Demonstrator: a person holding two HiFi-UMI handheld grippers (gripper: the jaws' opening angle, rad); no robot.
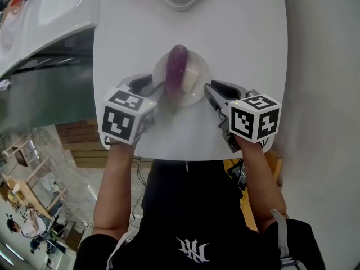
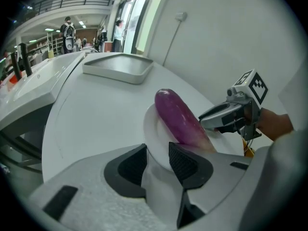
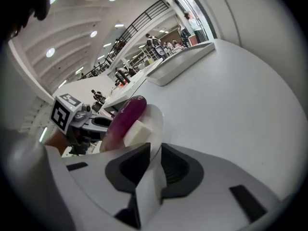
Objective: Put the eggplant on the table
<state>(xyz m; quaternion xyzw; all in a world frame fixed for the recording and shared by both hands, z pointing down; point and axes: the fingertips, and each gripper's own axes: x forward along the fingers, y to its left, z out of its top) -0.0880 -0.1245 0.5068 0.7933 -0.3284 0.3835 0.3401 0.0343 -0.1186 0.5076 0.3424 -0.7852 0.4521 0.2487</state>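
Eggplant (image 1: 176, 66) lies along a white plate (image 1: 198, 96) mid-counter (image 1: 236, 27), pale block (image 1: 191, 79) beside it. Left tool (image 2: 158, 160) & right tool (image 3: 155, 159) straddle opposite rims, jaws apart, not pinching, prob. because the counter carries the plate.

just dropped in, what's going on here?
A person at a white table holds tongs in each hand. The eggplant lies on a white plate beside a white block. The left tongs and right tongs straddle the plate's rim on opposite sides, jaws apart and apparently not clamping. Neither touches the eggplant, which is not yet on the table.
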